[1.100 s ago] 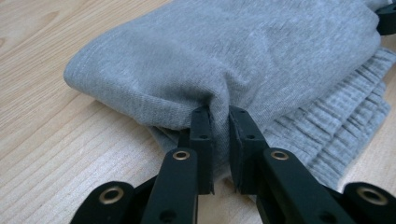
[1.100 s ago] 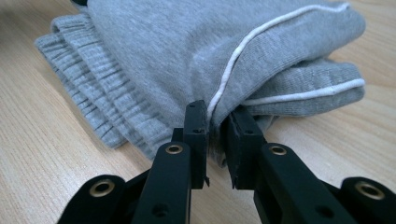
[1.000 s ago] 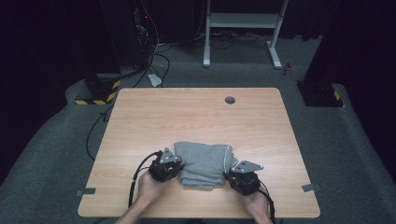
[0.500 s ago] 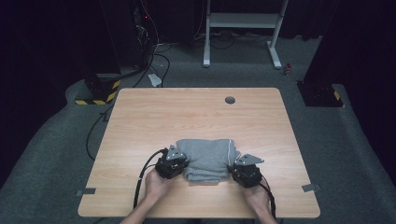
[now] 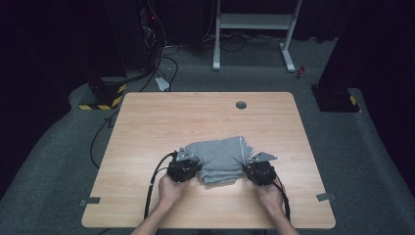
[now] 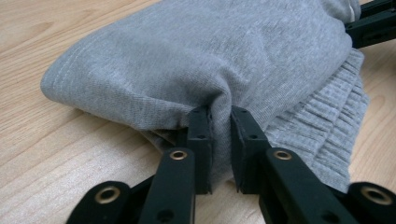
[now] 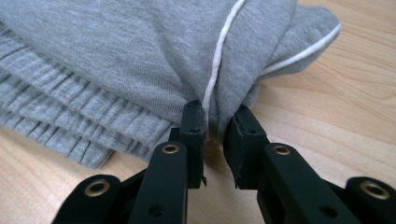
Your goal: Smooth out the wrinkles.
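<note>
1. The garment (image 5: 220, 159), grey and folded, lies on the table (image 5: 195, 117) near the person's edge, between the 2 grippers.
2. The left gripper (image 6: 220, 140) has its jaws nearly together, pinching a bunch of the upper layer at the garment's left end; the ribbed hem (image 6: 322, 135) lies underneath, free of the jaws.
3. The right gripper (image 7: 215, 135) is likewise clamped on cloth at the right end, with the white piping (image 7: 219, 60) running down into its jaws.
4. Step in hand, as I judge it: a fold, with both ends of 1 layer held and ready to be carried.
5. The next move calls for lifting both grippers together, level and in step, so the layer travels evenly and the stack below is not dragged.
</note>
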Motion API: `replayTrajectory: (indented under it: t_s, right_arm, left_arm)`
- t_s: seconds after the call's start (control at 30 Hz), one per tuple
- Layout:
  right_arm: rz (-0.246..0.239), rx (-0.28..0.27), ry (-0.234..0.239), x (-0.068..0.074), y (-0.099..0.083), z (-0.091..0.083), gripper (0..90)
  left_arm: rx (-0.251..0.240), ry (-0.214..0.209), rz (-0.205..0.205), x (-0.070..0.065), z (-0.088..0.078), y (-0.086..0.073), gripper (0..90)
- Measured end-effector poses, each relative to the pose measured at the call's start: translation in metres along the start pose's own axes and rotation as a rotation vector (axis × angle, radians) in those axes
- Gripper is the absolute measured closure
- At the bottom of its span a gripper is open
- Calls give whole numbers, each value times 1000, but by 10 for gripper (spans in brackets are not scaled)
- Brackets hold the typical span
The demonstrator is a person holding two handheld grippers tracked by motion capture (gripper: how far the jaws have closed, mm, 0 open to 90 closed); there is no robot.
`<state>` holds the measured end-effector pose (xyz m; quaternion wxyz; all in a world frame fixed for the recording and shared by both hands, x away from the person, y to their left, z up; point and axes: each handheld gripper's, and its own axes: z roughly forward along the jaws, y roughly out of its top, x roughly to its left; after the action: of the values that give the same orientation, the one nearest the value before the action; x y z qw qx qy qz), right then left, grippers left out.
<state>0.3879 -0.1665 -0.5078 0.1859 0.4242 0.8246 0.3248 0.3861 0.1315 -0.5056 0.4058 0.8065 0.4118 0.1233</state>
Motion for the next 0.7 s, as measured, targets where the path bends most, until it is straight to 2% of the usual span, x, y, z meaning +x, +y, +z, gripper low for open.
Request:
replayTrajectory:
  t_s: [0.1, 0.23, 0.27, 0.37, 0.47, 0.5, 0.53, 0.57, 0.7]
  right_arm:
    - [17, 5, 9, -4, 1, -1, 722]
    - [63, -28, 47, -10, 4, -13, 641]
    - [73, -41, 61, -12, 5, -18, 624]
    - [84, -74, 85, -16, 12, -29, 589]
    - [103, -105, 107, -20, 21, -34, 561]
    - [110, -108, 114, -22, 25, -34, 553]
    - [108, -104, 108, -22, 32, -33, 543]
    - [106, -105, 103, -23, 37, -31, 536]
    - [128, -105, 94, -25, 54, -22, 508]
  left_arm:
    - [-10, 0, -16, 2, -3, 5, 696]
    - [-63, -9, -64, 7, -14, 12, 534]
    - [-76, -13, -93, 10, -17, 13, 503]
    - [-71, 0, -116, 17, -19, 19, 437]
    - [-59, 8, -166, 25, -17, 27, 398]
    - [-59, 8, -166, 25, -17, 27, 389]
    - [-34, 22, -180, 30, -12, 35, 377]
    - [-29, 26, -177, 31, -11, 36, 372]
    - [1, 44, -224, 40, -1, 45, 357]
